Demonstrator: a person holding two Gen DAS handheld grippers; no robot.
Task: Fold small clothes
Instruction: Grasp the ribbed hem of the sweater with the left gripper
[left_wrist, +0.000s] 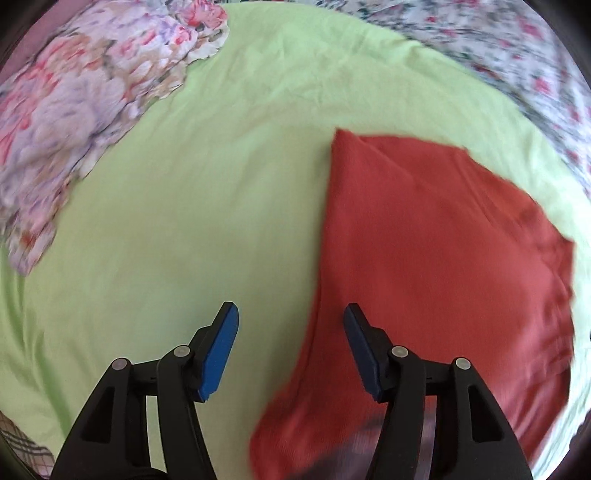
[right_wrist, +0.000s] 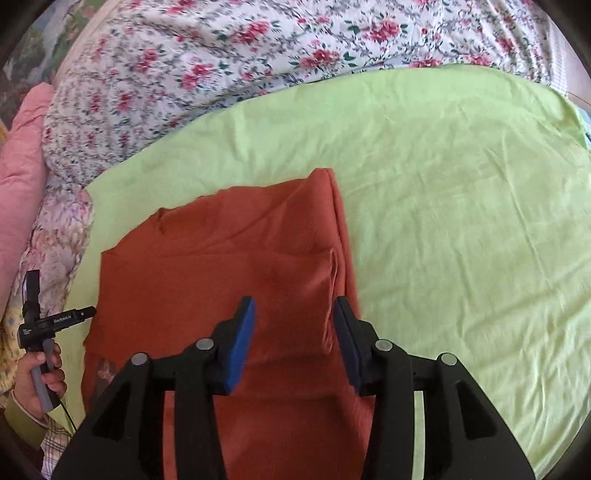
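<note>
A rust-red garment (left_wrist: 424, 258) lies folded and flat on the lime-green sheet (left_wrist: 177, 192). In the left wrist view it fills the right half. My left gripper (left_wrist: 291, 314) hovers open over its left edge, one blue pad above the sheet and the other above the fabric, with nothing pinched. In the right wrist view the garment (right_wrist: 221, 258) sits at centre with a raised fold ridge near its right edge. My right gripper (right_wrist: 293, 306) is open just above it. The fabric shows between the pads, which do not press on it.
A crumpled pile of floral clothes (left_wrist: 74, 110) lies at the upper left of the sheet. A floral bedspread (right_wrist: 258, 55) borders the far side and a pink quilt (right_wrist: 22, 147) the left. A person's hand (right_wrist: 37, 373) grips a grey handle at the left edge.
</note>
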